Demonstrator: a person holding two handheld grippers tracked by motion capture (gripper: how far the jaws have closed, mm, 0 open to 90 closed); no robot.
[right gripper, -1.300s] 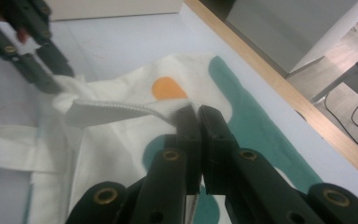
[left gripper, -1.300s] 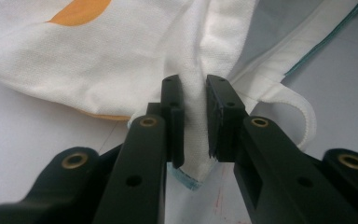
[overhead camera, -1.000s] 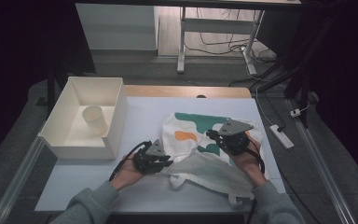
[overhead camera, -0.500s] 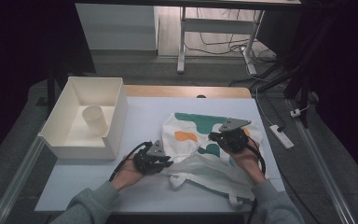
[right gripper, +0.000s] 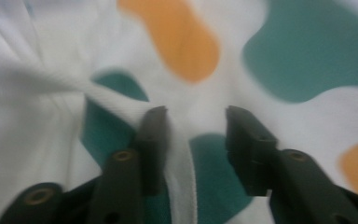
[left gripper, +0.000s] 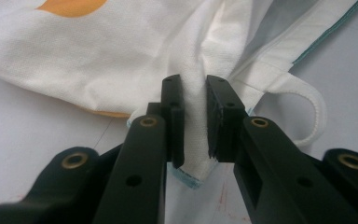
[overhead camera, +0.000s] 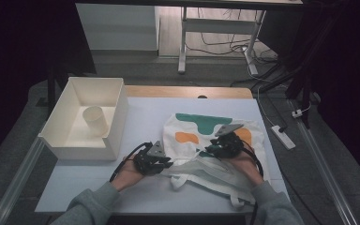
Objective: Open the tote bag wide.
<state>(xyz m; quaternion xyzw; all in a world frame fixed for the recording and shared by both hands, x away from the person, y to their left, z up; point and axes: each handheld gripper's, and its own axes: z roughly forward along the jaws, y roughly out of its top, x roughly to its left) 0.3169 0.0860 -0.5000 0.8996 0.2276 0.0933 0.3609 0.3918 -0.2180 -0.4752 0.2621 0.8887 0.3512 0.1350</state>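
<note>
right gripper point(right gripper: 193, 121): jaws apart, just been opening | under it: bag point(right gripper: 46, 154), white cloth with orange and teal blotches, blurred | between jaws: a white strap point(right gripper: 182, 186) of the bag running down the middle, pads not pressing it | left jaw tip at a raised fold

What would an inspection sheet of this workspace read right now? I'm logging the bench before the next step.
Surface: pale table, wooden strip along the far edge.
Job's things: white tote bag with teal and orange patches, lying crumpled, straps loose towards the person.
Clutter: open white box at the left with a paper cup inside.
Grippers: left gripper shut on the bag's edge; right gripper jaws apart, having just been opening, with a strap between them, not pinched.
Cables: black cable trailing from the left gripper.
Surroundings: power strip on the floor at the right, dark room.
</note>
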